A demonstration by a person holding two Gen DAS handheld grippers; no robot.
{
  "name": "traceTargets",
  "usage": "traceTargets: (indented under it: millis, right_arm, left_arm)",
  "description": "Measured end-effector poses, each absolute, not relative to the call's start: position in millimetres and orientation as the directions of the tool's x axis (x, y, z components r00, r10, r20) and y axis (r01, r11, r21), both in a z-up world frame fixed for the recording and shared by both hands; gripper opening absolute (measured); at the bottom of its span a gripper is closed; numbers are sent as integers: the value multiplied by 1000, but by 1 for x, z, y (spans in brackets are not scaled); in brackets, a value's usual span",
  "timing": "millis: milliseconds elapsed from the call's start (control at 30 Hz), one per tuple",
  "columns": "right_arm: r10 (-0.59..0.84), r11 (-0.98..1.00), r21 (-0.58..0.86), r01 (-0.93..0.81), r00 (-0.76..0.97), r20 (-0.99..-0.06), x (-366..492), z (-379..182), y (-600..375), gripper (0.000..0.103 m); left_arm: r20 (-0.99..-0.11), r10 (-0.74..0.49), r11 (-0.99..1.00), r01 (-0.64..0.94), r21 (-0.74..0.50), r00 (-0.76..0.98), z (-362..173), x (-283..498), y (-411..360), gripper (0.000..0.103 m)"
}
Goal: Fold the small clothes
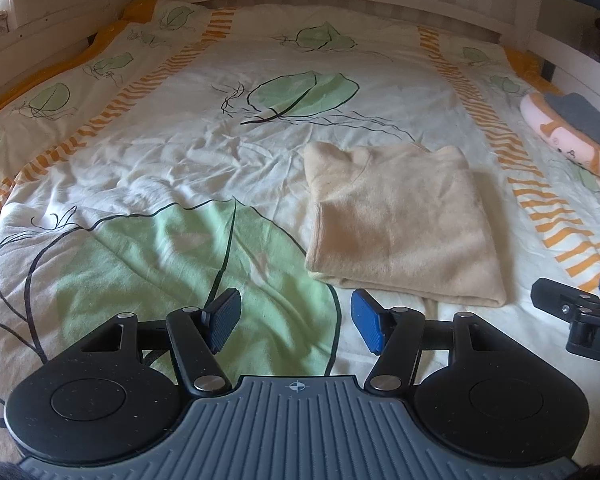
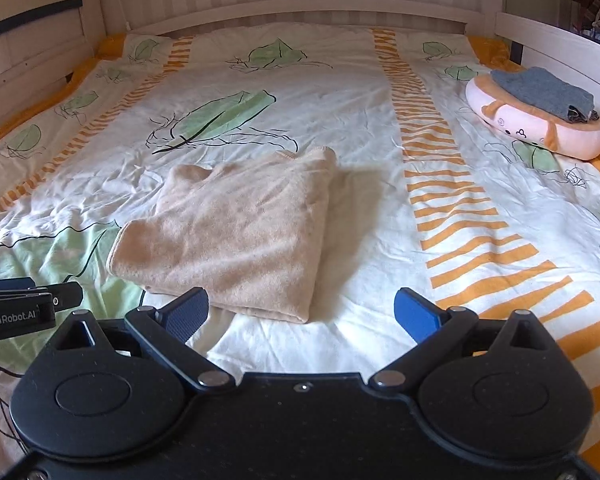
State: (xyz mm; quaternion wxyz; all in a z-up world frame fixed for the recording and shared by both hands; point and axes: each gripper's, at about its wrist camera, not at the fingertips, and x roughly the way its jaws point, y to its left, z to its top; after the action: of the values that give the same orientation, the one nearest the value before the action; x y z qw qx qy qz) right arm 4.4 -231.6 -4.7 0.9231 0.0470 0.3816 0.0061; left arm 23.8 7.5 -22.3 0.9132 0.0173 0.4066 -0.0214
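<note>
Garment (image 2: 236,232): soft, light, folded (would sag); take its near edge.
Left gripper (image 1: 294,326): empty, jaws apart.
Right gripper (image 2: 300,316): empty, jaws wide.

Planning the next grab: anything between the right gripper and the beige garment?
Nothing visible. The folded beige garment lies on the bedspread just ahead-left of the open right gripper; only bare sheet between them.

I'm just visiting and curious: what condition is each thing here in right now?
Beige garment: folded, lying flat on the bed.
Grey cloth: folded, resting on the plush pillow.
Duvet: spread out, wrinkled.
Left gripper: open, empty.
Right gripper: wide open, empty.
</note>
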Motion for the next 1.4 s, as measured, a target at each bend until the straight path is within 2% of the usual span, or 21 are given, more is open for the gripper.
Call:
traceTargets:
  millis: [1400]
  right_arm:
    - [77,988,149,45,690,-720,10,-4,-238,99]
  left_arm:
    - [-762,-56,994,110,20,645,-20,27,-13,59]
